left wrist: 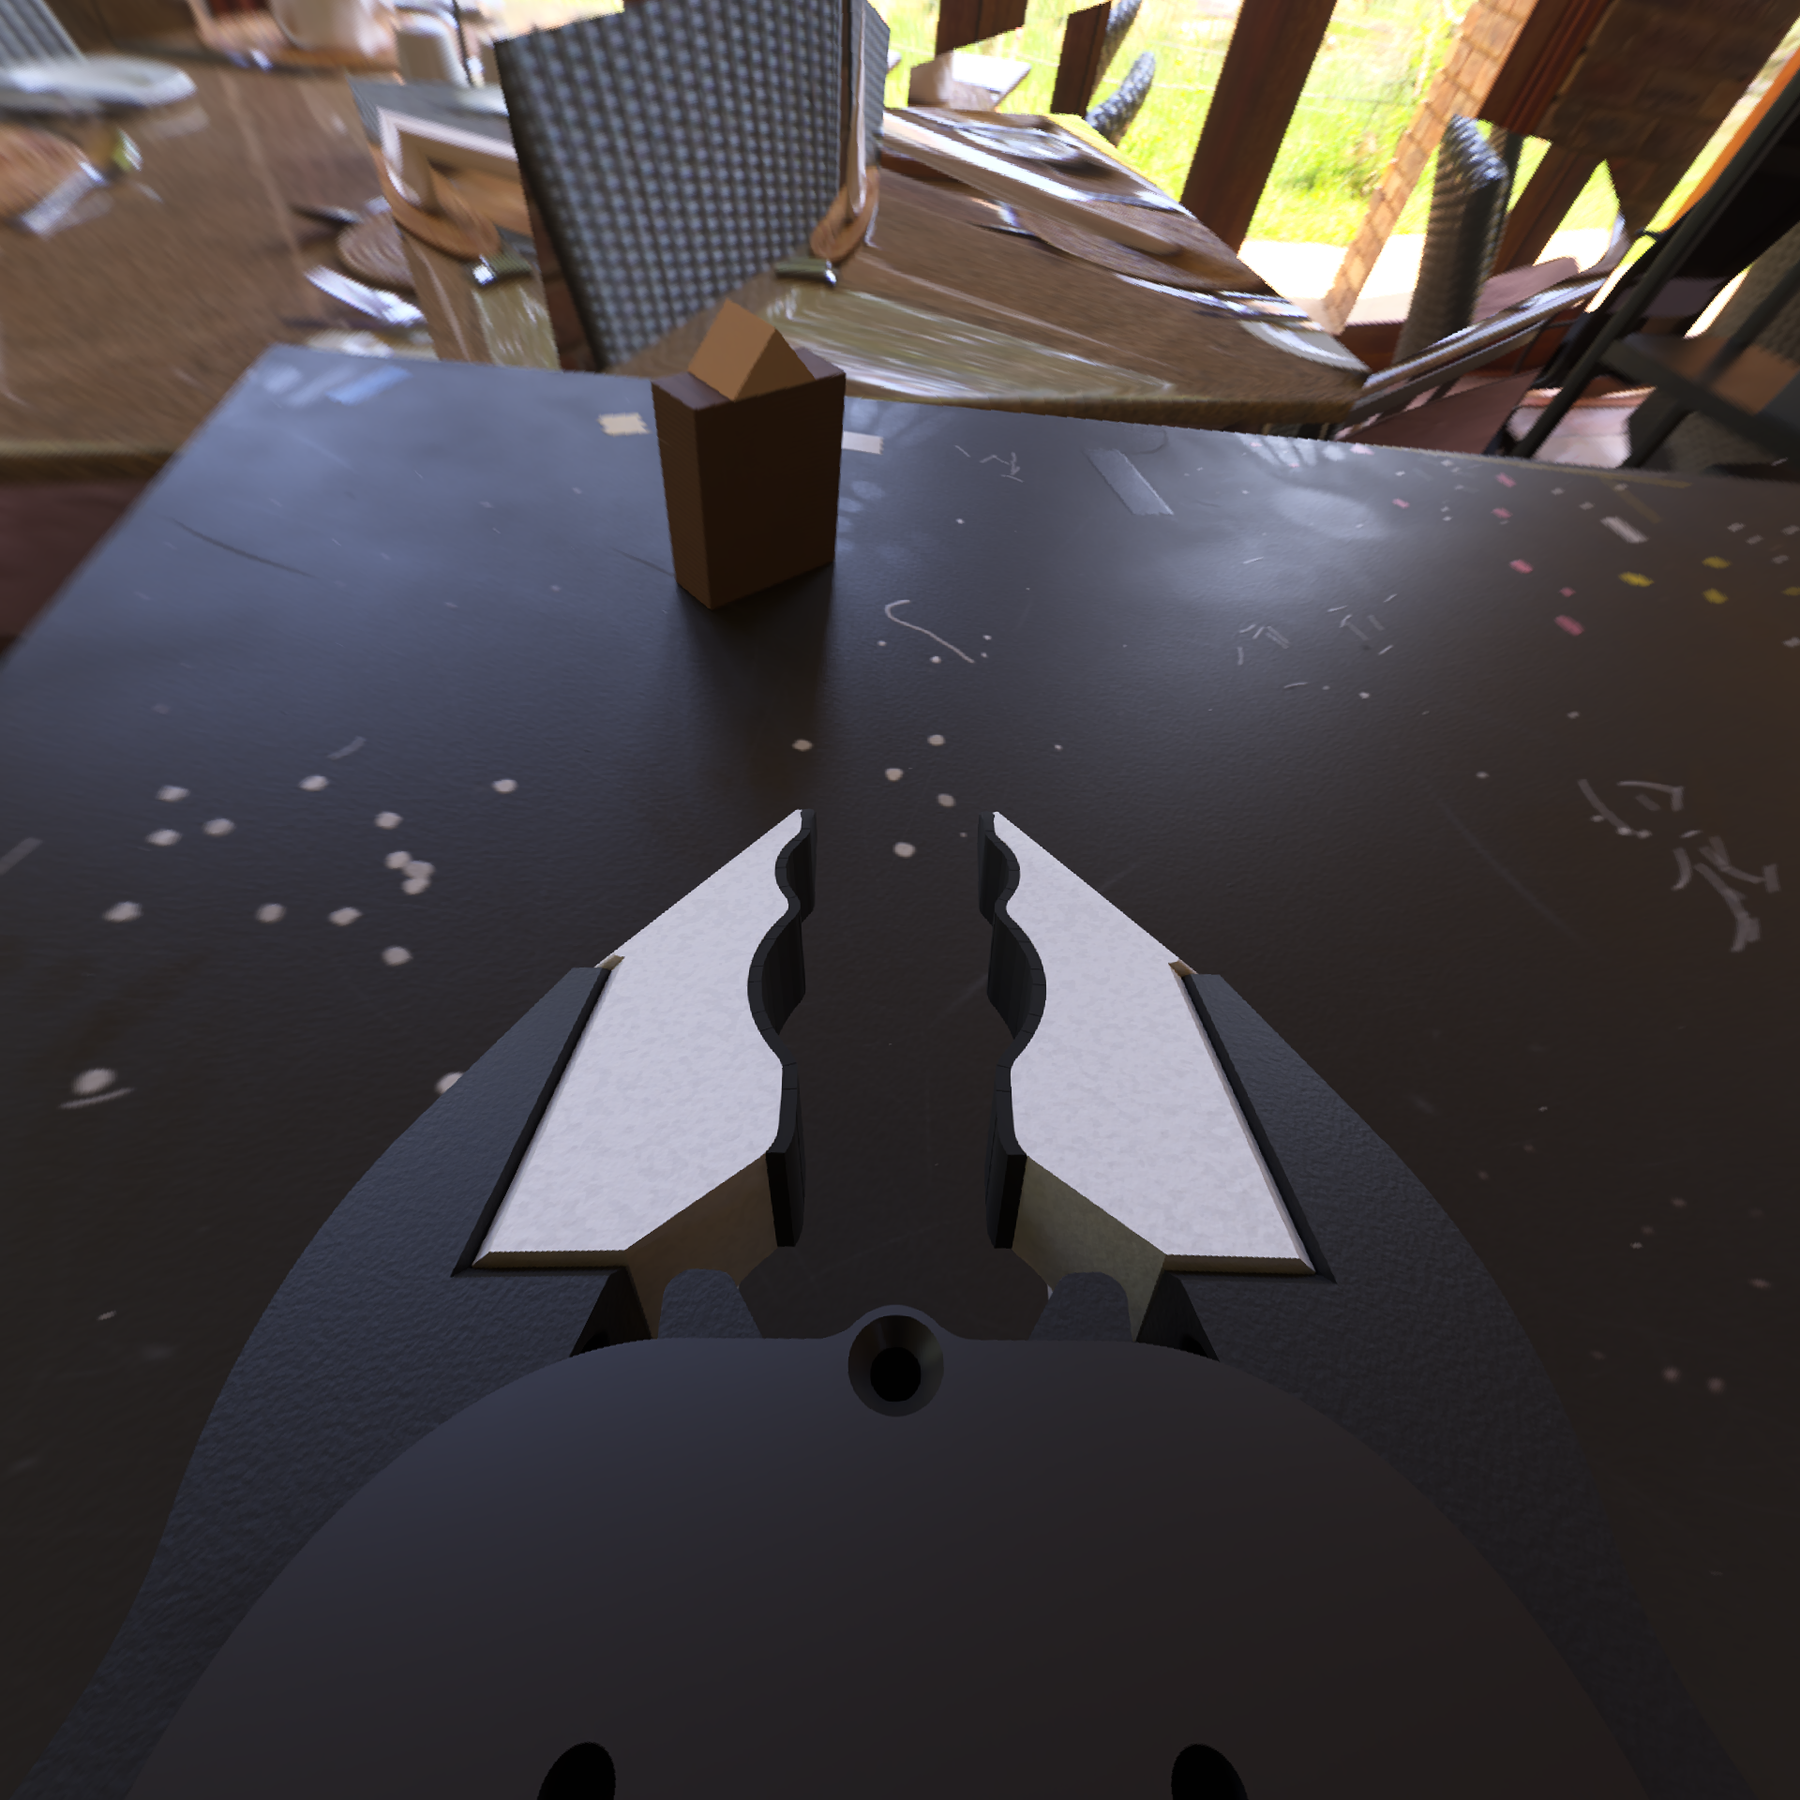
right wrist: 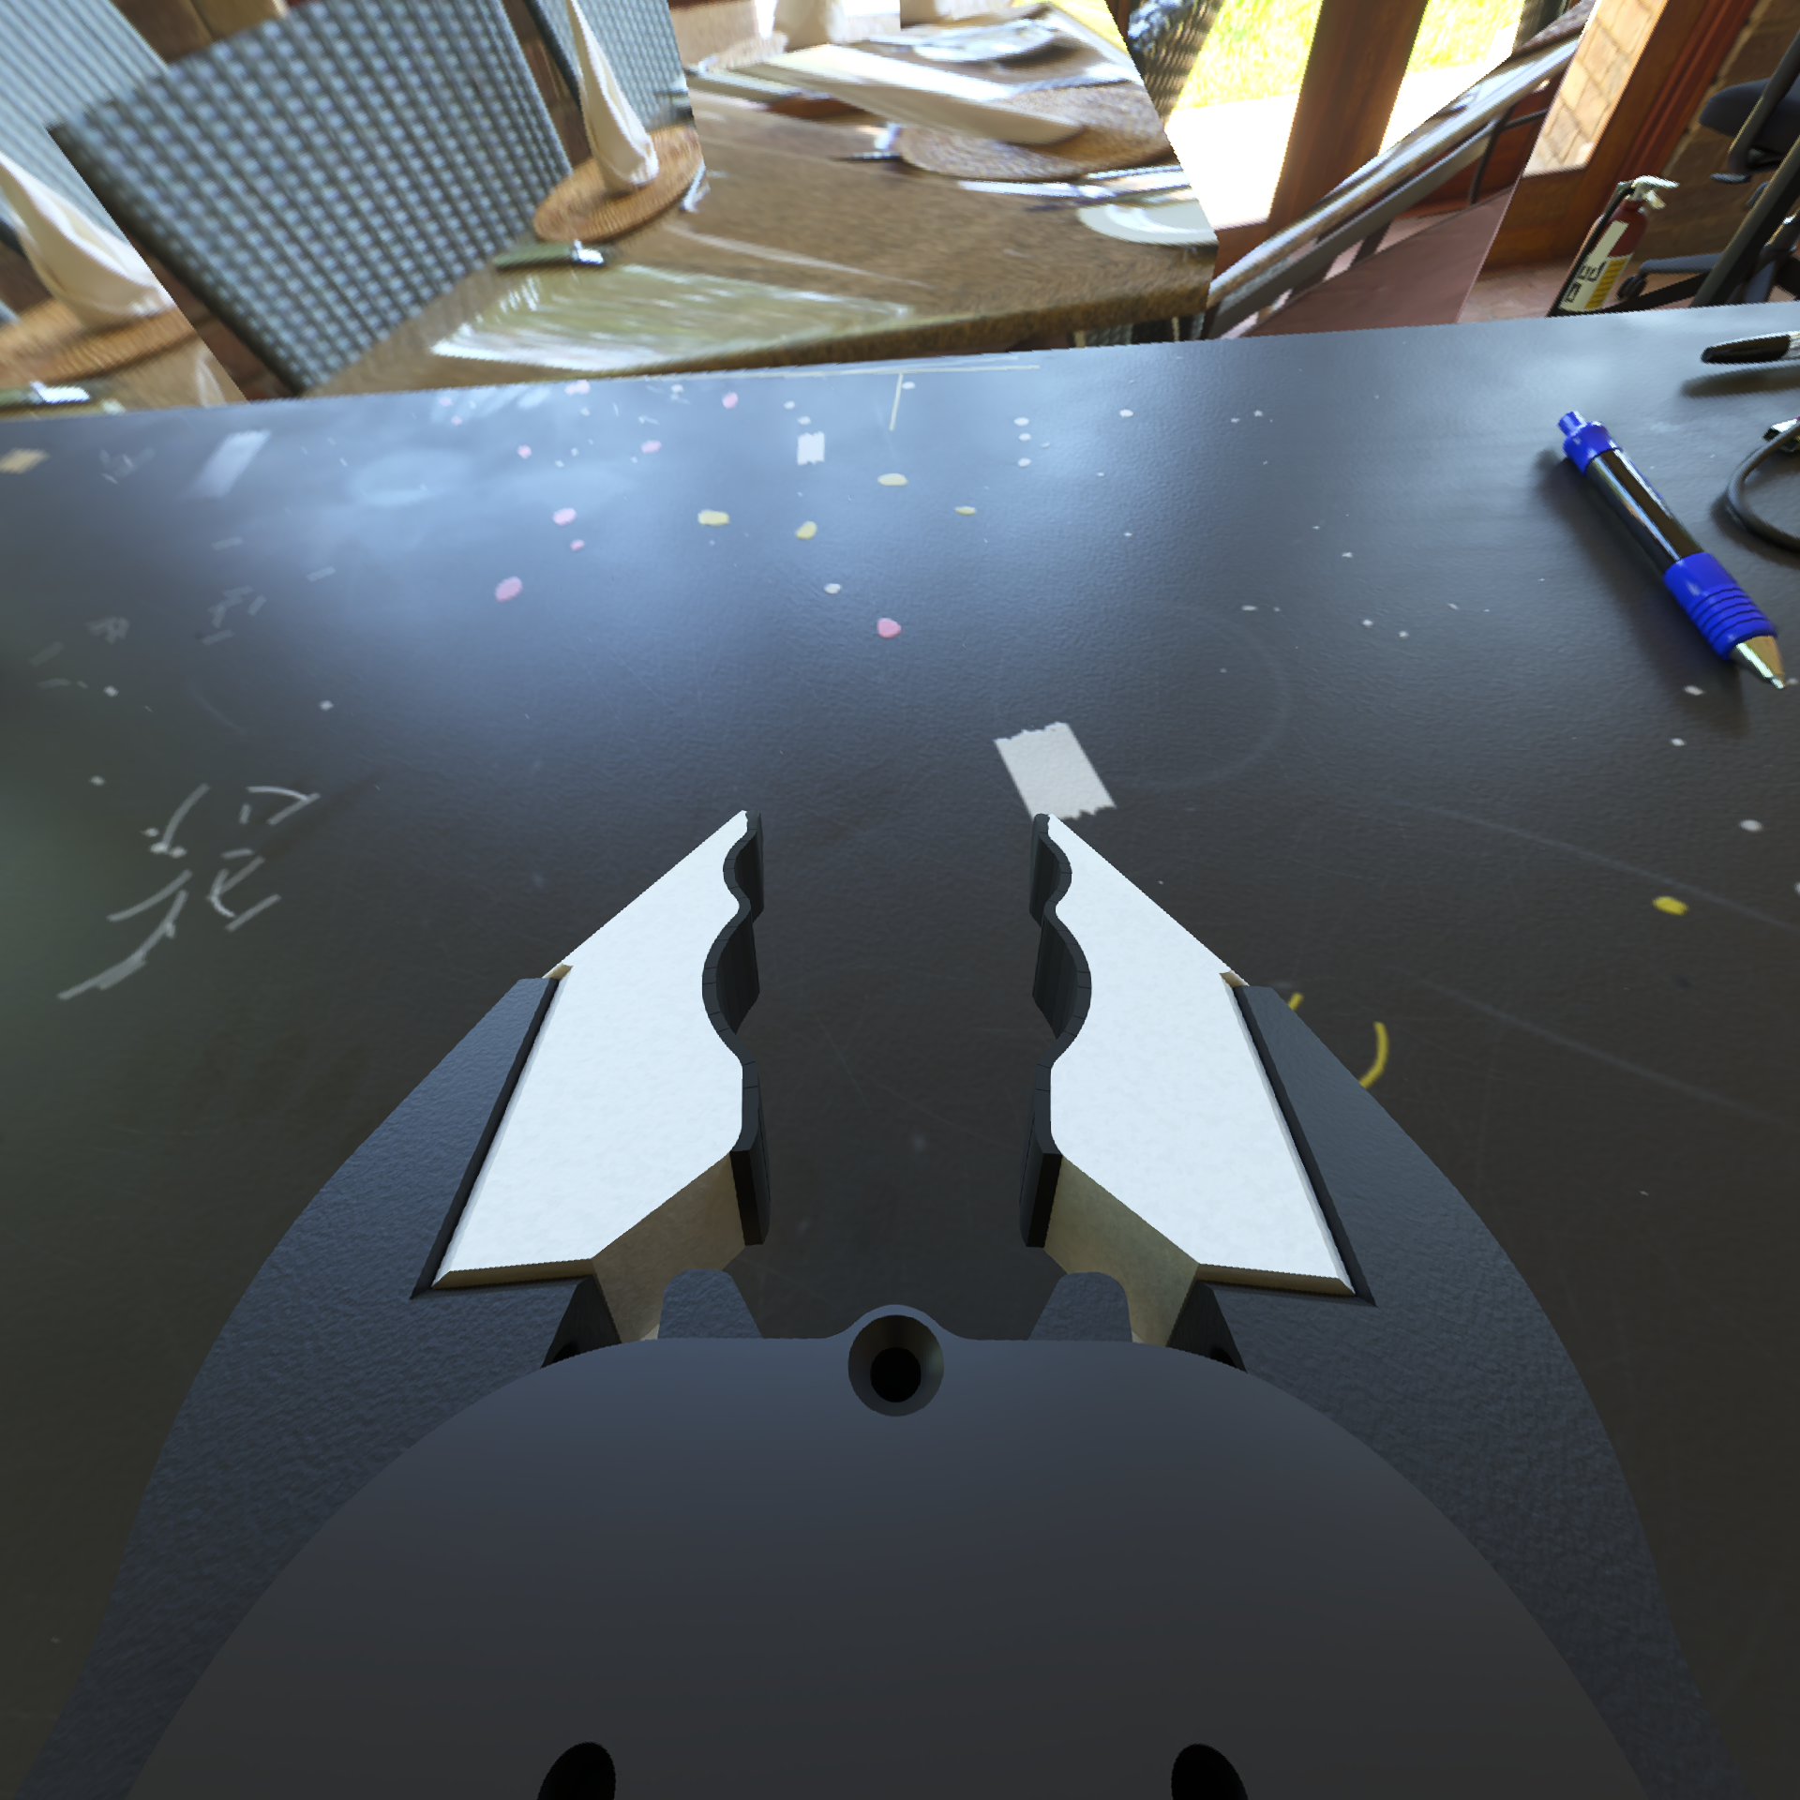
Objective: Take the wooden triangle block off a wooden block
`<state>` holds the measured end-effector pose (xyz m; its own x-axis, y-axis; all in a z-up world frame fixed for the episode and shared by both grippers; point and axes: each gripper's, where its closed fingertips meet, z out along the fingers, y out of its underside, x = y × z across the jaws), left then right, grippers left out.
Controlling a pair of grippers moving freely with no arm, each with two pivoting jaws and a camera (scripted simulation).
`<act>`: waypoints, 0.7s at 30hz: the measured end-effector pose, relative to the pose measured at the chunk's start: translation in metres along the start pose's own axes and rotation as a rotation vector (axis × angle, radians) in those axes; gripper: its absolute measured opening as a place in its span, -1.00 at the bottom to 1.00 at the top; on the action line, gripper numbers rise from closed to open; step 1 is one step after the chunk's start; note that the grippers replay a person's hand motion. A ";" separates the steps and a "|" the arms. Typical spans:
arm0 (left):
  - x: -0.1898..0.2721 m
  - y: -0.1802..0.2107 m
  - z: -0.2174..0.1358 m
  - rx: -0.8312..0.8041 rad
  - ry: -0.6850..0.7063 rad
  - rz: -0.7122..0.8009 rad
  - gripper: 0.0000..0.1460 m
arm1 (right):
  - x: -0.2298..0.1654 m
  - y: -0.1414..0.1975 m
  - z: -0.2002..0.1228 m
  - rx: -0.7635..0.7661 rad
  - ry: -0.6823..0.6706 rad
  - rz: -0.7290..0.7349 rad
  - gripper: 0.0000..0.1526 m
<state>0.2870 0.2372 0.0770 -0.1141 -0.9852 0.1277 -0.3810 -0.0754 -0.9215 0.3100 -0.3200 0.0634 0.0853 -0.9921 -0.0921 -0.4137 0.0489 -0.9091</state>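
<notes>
Left gripper (left wrist: 896, 828) level, fingers (left wrist: 682, 1023) parted, empty. Right gripper (right wrist: 896, 828) fingers (right wrist: 623, 1052) parted wider, empty.

Wooden triangle block (left wrist: 750, 356): one, atop the block.
Wooden block (left wrist: 748, 492): one, at 12 o'clock.
Pen (right wrist: 1670, 550): one, at 2 o'clock.
Tape strip (right wrist: 1054, 769): one.

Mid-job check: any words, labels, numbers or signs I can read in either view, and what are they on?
Nothing reads clearly.
White scratch marks on the table: loose strokes, not legible as words.
Label on the red extinguisher: too small and blurred.
Pen, triangle block, block: no writing shows.
</notes>
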 end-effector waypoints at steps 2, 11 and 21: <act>-0.001 0.001 0.005 -0.010 0.020 -0.040 -0.52 | 0.005 0.001 -0.001 -0.007 0.027 -0.033 -0.28; 0.001 0.012 -0.004 -0.063 -0.031 0.110 -0.50 | 0.004 0.006 -0.006 -0.005 -0.012 0.022 -0.28; 0.017 0.029 -0.057 -0.075 0.029 0.105 -0.52 | -0.030 0.013 -0.036 0.011 -0.065 -0.043 -0.28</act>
<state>0.2223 0.2267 0.0736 -0.1831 -0.9821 0.0432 -0.4329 0.0411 -0.9005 0.2690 -0.2934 0.0691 0.1612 -0.9837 -0.0791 -0.3981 0.0085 -0.9173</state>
